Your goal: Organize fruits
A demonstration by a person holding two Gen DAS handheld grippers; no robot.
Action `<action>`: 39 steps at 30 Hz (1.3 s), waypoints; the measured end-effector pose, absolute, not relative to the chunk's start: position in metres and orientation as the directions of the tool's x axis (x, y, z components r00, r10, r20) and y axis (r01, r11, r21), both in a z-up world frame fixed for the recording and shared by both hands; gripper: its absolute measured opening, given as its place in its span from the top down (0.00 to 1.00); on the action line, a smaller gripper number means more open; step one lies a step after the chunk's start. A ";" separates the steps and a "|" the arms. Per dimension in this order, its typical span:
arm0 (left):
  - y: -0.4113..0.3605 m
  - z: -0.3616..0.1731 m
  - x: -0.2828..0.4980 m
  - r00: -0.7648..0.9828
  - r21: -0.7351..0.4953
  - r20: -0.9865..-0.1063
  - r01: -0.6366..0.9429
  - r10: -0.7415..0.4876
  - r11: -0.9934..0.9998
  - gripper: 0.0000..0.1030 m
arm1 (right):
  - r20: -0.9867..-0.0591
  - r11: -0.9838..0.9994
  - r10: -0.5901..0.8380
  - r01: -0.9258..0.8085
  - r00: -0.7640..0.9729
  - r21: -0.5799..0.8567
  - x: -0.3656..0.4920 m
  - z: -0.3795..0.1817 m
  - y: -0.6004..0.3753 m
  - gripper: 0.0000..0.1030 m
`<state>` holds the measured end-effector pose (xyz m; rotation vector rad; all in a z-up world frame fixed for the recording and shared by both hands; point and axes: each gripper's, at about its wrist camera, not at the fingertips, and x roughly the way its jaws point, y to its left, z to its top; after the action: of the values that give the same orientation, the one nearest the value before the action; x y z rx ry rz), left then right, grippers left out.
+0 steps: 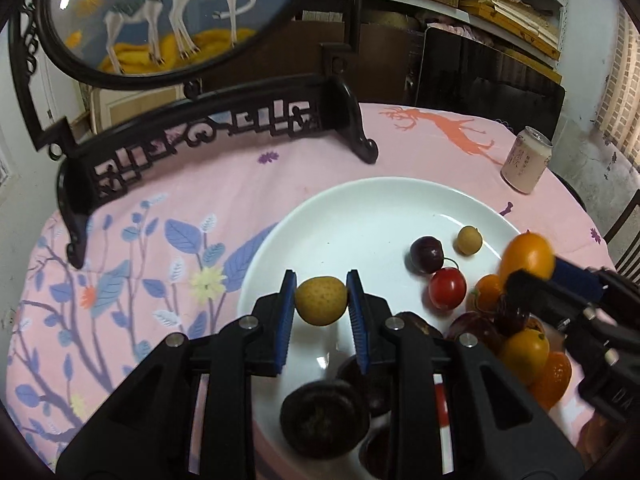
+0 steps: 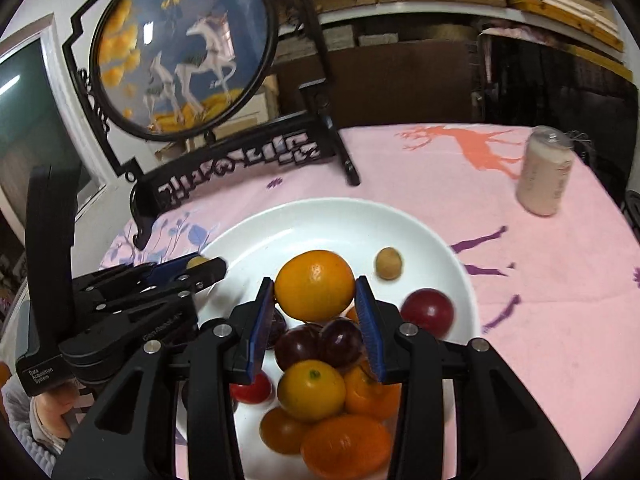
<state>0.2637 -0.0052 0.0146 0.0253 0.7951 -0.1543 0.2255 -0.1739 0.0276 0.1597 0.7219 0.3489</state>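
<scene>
1. The left gripper [image 1: 321, 300] is clamped on a small yellow fruit [image 1: 321, 300]. Its skin is dull and finely dotted, and its shape is a little oval. It hangs above the near left part of the plate [image 1: 360, 200].
2. The right gripper [image 2: 316, 300] is clamped on an orange [image 2: 314, 285], round, glossy and with fine pores. It is held above the heap of fruit in the near part of the plate.
3. The blue pads [image 1: 285, 320] of both grippers are ribbed, probably rubber. The gripper bodies are black matte plastic with metal screws.
4. The plate is white, round, shallow and shiny, likely ceramic. In it lie dark cherries [image 2: 316, 342], smooth small oranges [image 2: 312, 390], a red tomato-like fruit [image 1: 447, 288], a red plum [image 2: 428, 312] and, apart at the far side, a small tan ball-shaped fruit [image 2: 388, 263].
5. I judge the task is at the middle: many fruits are already together in the plate and two are in the air. Where these two should go, the pictures do not tell.
6. The plate stands on a counter with a soft pink flowered cloth [image 1: 160, 208]. A pale can [image 1: 526, 160] stands far right, and a dark carved wooden screen [image 1: 200, 128] far left.
</scene>
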 end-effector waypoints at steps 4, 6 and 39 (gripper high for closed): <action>-0.003 0.010 0.267 0.693 -0.039 -0.710 0.136 -0.123 0.990 0.52 | -0.596 0.931 0.365 -0.265 0.715 0.252 0.226 0.032 -0.173 0.48; -0.003 0.012 0.267 0.702 -0.026 -0.704 0.128 -0.109 0.991 0.51 | -0.587 0.932 0.360 -0.263 0.725 0.248 0.224 0.034 -0.175 0.44; -0.022 0.011 0.074 0.821 0.152 -0.571 0.087 0.015 0.985 0.05 | -0.606 0.958 0.280 -0.177 0.744 0.226 0.085 0.006 -0.202 0.30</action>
<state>0.0741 -0.0217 0.0113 0.1742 0.6078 -0.0382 0.0850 -0.2024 0.0061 0.1573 0.6879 0.2513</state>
